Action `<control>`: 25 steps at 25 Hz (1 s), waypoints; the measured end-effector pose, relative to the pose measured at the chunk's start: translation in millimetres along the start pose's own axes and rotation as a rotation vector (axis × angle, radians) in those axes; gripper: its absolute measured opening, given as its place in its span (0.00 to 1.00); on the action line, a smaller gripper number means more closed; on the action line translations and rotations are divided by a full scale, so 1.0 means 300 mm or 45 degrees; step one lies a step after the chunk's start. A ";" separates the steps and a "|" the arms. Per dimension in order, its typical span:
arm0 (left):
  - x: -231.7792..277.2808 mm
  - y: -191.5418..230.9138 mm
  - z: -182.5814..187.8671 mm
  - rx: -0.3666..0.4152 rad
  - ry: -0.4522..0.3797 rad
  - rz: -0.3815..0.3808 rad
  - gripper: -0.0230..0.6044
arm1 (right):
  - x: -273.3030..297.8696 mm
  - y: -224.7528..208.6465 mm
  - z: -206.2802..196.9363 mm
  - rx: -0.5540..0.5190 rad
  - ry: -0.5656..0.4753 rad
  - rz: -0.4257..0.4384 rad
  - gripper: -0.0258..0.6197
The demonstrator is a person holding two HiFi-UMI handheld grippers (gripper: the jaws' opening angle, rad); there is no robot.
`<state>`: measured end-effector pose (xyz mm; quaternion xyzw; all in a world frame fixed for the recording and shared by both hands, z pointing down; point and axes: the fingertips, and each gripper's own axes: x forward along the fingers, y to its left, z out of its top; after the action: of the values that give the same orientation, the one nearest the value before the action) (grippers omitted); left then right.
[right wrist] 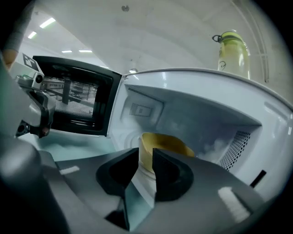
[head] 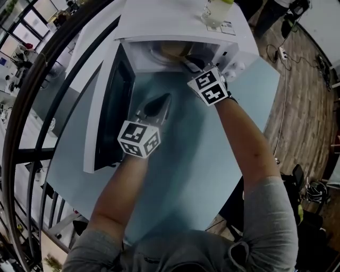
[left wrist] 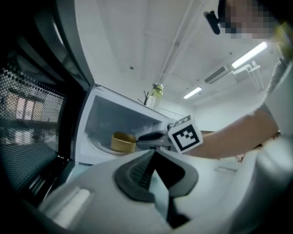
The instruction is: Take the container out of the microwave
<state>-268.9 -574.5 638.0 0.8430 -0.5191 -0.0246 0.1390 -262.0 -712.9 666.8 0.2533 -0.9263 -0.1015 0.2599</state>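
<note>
Sitting upright in microwave (right wrist: 206,114): container (right wrist: 169,144), mouth up; right hand-held gripper (right wrist: 145,157) apart, left hand-held gripper (left wrist: 153,154) together.

A: Container (head: 171,50) from head view?
B: Mostly hidden under microwave (head: 170,21) roof; right gripper (head: 190,65) tips too.
A: Bottle (head: 215,13)?
B: Cut by top edge.
A: Container base, right gripper view?
B: Behind the jaws.

A pale blue-green table (head: 186,175) carries one white microwave (head: 175,21) on its far side. The microwave's door (head: 114,101) stands open over the table, to the left.
</note>
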 end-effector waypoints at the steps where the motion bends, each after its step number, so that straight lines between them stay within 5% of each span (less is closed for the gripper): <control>1: 0.004 0.006 -0.002 0.004 -0.002 -0.001 0.08 | 0.009 -0.008 -0.003 -0.022 0.006 -0.007 0.18; 17: 0.014 0.001 -0.036 0.028 -0.001 -0.034 0.08 | 0.101 0.002 -0.014 -0.433 0.194 0.044 0.20; 25: 0.005 0.000 -0.032 0.030 -0.009 -0.032 0.08 | 0.133 0.006 -0.052 -0.486 0.289 0.048 0.20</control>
<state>-266.4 -573.9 647.3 0.8509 -0.5092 -0.0233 0.1269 -283.7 -733.1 697.7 0.1921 -0.8597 -0.2409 0.4074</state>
